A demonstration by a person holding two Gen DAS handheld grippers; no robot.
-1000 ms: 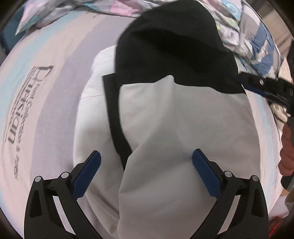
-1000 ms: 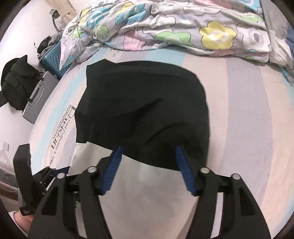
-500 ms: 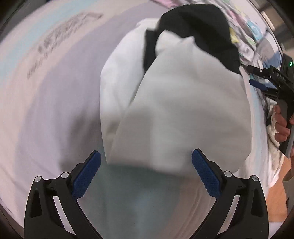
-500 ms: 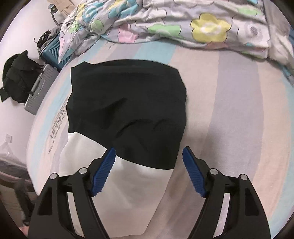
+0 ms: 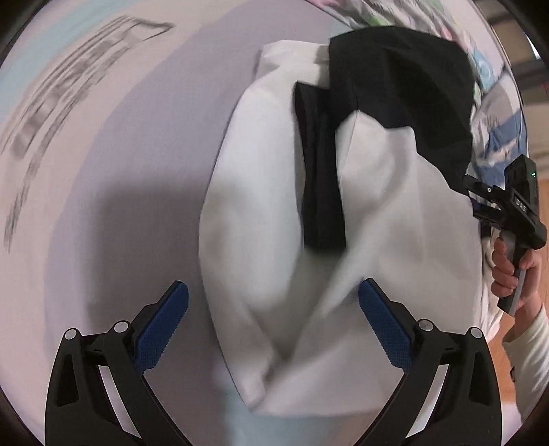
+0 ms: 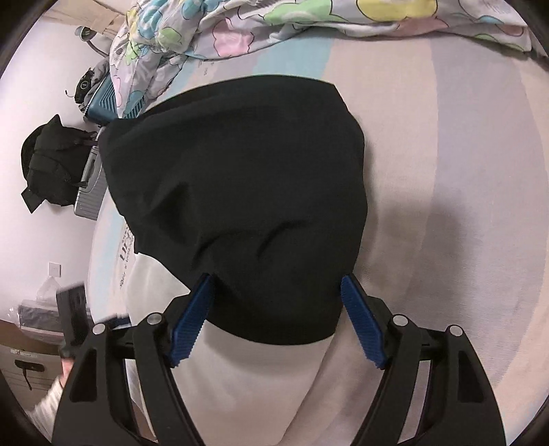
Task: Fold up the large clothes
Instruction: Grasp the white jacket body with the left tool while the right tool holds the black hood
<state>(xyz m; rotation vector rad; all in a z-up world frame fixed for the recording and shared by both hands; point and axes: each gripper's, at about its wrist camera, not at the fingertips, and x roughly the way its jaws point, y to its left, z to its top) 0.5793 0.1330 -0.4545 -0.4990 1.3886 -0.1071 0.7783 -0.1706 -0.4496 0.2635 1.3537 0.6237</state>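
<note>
Apparently folded black-and-white garment [image 5: 360, 192] on bed [image 5: 113, 178]

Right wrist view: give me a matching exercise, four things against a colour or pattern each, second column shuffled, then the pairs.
Things:
1. garment's far half
2. garment's near half
3. quilt
4. claw pads

Colours:
A. flowered
B. blue
C. black
D. white

Pairs: 1-C, 2-D, 3-A, 4-B
</note>
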